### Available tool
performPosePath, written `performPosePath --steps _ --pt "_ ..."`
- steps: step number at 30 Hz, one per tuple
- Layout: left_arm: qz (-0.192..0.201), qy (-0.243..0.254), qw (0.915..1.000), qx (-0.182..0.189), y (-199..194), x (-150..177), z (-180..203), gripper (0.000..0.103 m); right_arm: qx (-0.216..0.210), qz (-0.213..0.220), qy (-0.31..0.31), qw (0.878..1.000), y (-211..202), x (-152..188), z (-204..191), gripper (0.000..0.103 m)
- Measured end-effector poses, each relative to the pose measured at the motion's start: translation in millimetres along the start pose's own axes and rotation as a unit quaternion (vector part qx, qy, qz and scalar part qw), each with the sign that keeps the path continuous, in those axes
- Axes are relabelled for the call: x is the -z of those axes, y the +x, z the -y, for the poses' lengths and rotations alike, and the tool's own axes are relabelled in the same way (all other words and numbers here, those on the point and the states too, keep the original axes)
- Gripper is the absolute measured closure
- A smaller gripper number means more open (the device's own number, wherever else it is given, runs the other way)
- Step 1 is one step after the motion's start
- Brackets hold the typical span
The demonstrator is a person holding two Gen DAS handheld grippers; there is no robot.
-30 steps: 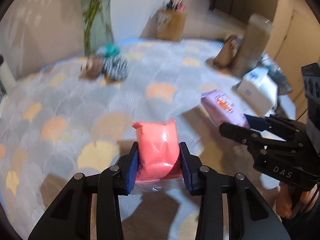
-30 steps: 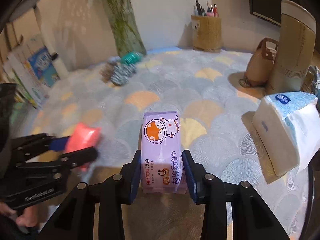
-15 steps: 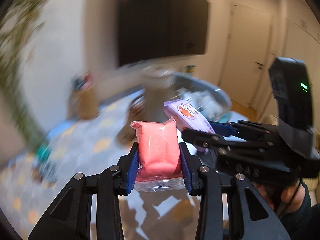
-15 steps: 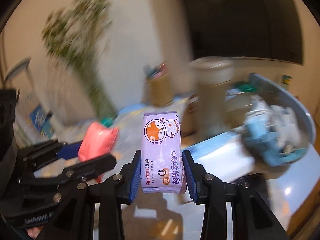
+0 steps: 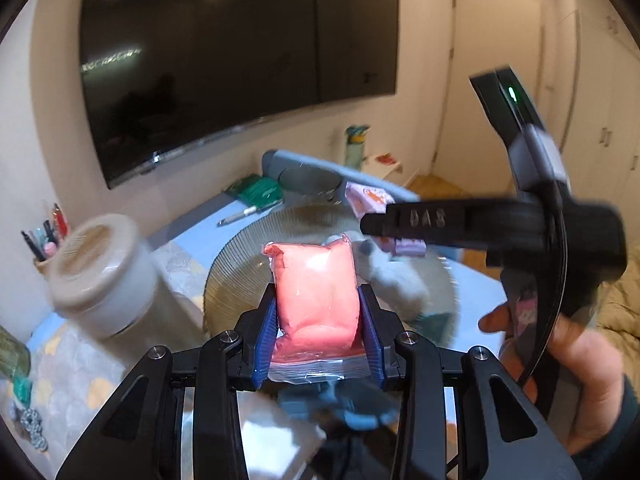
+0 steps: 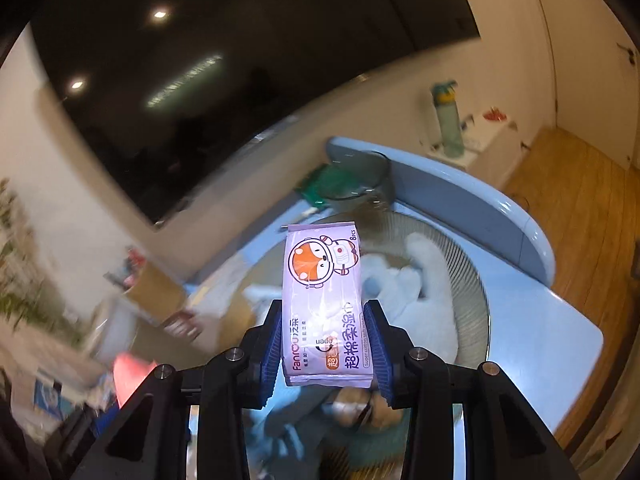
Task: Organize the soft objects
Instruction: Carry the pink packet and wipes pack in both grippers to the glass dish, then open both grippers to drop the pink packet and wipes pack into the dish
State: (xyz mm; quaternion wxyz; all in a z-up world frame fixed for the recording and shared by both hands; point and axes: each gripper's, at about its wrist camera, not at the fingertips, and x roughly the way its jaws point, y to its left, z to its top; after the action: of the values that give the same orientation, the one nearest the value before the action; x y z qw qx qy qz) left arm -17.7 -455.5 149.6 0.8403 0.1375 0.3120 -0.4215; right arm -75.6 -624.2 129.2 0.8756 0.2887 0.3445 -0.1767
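Pink pouch (image 5: 316, 292) is glossy, crinkly plastic film, same as the purple wipes pack (image 6: 324, 304). Gripper (image 5: 318, 332) looks matt black plastic with ribbed blue pads (image 5: 266, 336). Floor (image 6: 588, 216) is wood.

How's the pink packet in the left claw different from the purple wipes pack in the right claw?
The pink packet is plain, puffy and crumpled; the purple wipes pack is flat, smooth and printed with a cartoon fox and text. The packet has a clear plastic bottom edge; the pack is purple throughout. Both stand upright, each pinched between claw pads.
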Motion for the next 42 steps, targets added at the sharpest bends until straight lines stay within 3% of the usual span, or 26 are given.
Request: performPosePath --steps 6,9,10,12,15,24,31,35,42 --pt "-0.013 -0.014 0.9995 -0.026 42.9 -9.7 -4.7 0.066 -0.009 -0.045 0.036 0.998 60.6 -32.8 18.6 0.063" --pt "-0.007 -0.011 0.9988 -0.047 52.2 -13.8 -4.2 0.051 -0.022 -0.064 0.045 0.997 76.7 -41.0 22.2 0.058" --pt "-0.005 -0.011 0.9988 -0.048 51.5 -14.1 -3.5 0.042 -0.025 -0.069 0.048 0.996 78.7 -42.0 21.7 0.051" --pt "-0.001 -0.009 0.9993 -0.036 46.9 -13.5 -2.0 0.033 -0.035 -0.067 0.053 0.996 78.2 -43.7 25.1 0.049" --pt "0.005 -0.001 0.9996 -0.028 33.8 -11.0 3.7 0.030 -0.039 -0.057 0.054 0.996 65.9 -42.3 28.9 0.049" --pt "0.039 0.002 0.9991 0.016 -57.8 5.0 12.2 0.030 -0.074 -0.041 0.066 0.994 -11.2 -16.1 21.3 0.049" --pt "0.060 -0.040 0.9973 0.015 -154.4 32.8 -43.9 0.028 -0.119 -0.037 0.028 0.992 -73.3 25.7 -29.0 0.046" --pt "0.075 -0.076 0.9940 -0.023 -206.9 56.9 -93.2 0.024 -0.141 -0.033 -0.025 0.989 -98.3 58.1 -75.6 0.045" --pt "0.090 -0.122 0.9785 -0.140 -271.0 106.1 -174.2 0.019 -0.165 -0.040 -0.154 0.973 -110.2 131.1 -170.3 0.044"
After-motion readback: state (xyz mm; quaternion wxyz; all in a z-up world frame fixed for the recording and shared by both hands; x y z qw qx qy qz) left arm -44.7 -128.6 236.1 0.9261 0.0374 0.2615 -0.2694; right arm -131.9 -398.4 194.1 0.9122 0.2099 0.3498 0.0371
